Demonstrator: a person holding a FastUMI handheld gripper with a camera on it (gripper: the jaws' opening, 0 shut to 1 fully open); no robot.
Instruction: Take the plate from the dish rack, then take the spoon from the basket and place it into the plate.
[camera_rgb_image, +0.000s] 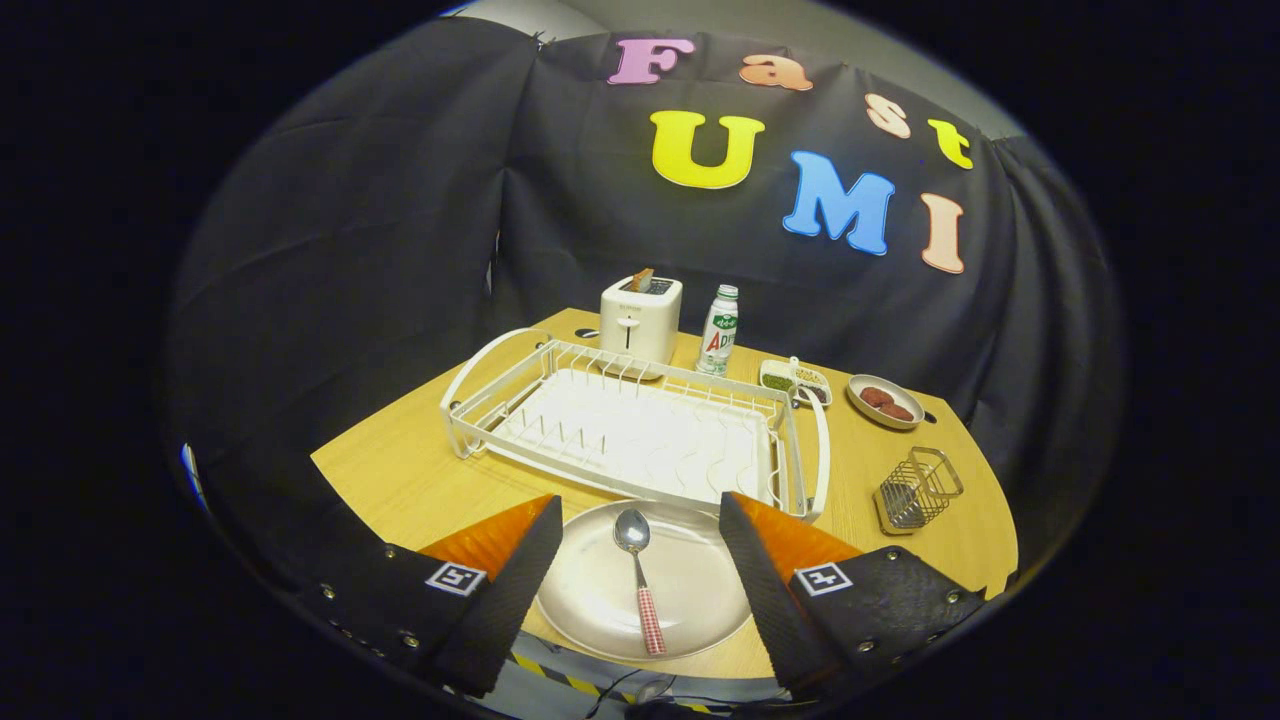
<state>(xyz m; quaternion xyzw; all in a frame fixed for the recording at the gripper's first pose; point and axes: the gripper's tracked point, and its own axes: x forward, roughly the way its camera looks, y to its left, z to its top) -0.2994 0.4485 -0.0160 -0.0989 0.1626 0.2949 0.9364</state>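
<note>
Wooden tabletop carries the plate, its near rim partly hidden behind the claw fingers, which stand wide apart and empty; the spoon lies in it, checked handle toward the claw. Beyond sit the empty dish rack, the wire basket, a toaster and a bottle whose label is too small to read.

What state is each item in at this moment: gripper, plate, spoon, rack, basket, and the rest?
gripper: open, fingers apart either side of the plate, holding nothing
plate: flat on the table, out of the rack
spoon: lying in the plate, bowl toward the rack
dish rack: empty
wire basket: upright, empty
toaster: upright, a slice sticking up
bottle: upright, capped
</note>
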